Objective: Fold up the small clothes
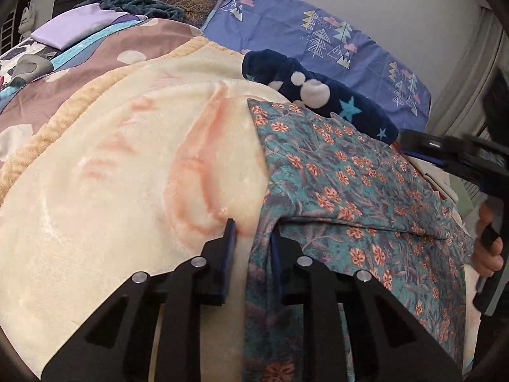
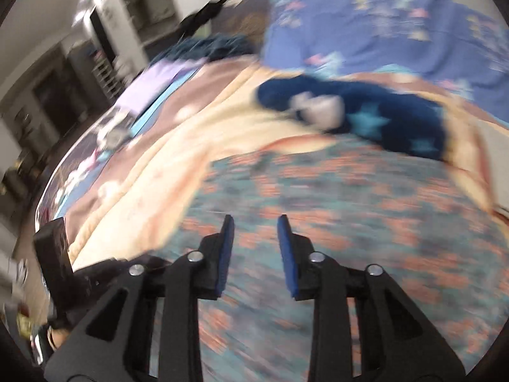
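The left gripper [image 1: 251, 238] is set at the near left edge of the floral garment [image 1: 359, 187]. The cloth's edge lies between its blue pads, but a gap shows beside the left pad, so a firm pinch cannot be confirmed. The garment is spread on the cream fleece blanket [image 1: 127, 165], with one layer already lapped over across its near part. A navy star-print fleece piece [image 1: 321, 95] is bunched just beyond its far edge, against the blue tree-print bedding [image 1: 318, 31].

The right gripper [image 2: 256, 222] is seen blurred over the middle of the same garment [image 2: 366, 197], jaws parted and nothing between them; in the left view it [image 1: 413, 143] hangs at the garment's right side, a hand [image 1: 488, 242] on its handle.

The step in hand is judged to be taking hold for a fold. Next, a sure grip on the right edge is called for, then both edges lifted together and carried across evenly.
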`<state>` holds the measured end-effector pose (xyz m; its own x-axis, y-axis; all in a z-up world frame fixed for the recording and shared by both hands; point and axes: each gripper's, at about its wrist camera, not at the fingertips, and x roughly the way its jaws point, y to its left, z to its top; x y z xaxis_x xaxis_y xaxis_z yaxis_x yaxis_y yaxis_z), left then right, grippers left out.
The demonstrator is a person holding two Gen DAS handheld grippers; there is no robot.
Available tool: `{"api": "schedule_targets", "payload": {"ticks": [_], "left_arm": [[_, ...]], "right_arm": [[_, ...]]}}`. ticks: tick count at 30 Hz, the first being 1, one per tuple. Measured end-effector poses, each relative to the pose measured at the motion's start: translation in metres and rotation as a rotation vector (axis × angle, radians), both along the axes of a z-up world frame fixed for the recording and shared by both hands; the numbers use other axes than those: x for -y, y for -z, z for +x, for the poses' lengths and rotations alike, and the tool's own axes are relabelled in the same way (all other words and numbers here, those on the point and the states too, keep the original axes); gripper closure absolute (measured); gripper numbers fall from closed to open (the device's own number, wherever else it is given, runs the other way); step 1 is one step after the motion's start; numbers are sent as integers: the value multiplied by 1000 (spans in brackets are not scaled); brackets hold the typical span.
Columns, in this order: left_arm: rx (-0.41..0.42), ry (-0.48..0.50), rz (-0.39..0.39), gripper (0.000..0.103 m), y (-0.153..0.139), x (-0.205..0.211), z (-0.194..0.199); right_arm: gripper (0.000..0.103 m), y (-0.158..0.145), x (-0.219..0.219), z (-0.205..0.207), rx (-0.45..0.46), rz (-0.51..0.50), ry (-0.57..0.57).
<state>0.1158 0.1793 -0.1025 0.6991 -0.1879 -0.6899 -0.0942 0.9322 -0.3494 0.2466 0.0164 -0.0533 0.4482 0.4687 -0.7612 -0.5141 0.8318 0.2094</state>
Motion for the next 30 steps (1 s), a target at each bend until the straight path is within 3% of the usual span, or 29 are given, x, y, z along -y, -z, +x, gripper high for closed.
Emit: {"api": "schedule_targets", "payload": {"ticks": [3,6,9,13,19,20,23,25,27,30], "left_arm": [[6,-9,9,85,1,1,-1],[0,-29,-19,88,4,-5,-2],[-11,-36,-90,87,11,-15,1],[-11,-32,-90,85,11,-14,2],[-7,-31,-105,84,11,-17,0],[-4,-31,-106,84,11,-17,-1],[14,-42,-96,85,0,-17,-10],[77,-29,-27,86,-25,-11,-23],[151,7,34,86,-55,1,-31],[172,94,41,86,-84,31,-16]], "right_arm": [[90,33,-52,6,-112,-32,-34],[96,76,-80,26,-241,-28,2],[99,86,-85,30,-193,36,3],[103,81,-70,33,-207,88,2],[96,32,9,-12,-55,113,83],[91,26,30,-21,-24,112,118],[90,16,93,-38,70,69,288],[88,14,145,-51,148,39,464],[88,23,193,-50,112,57,574],[90,72,223,-25,-134,45,591]]}}
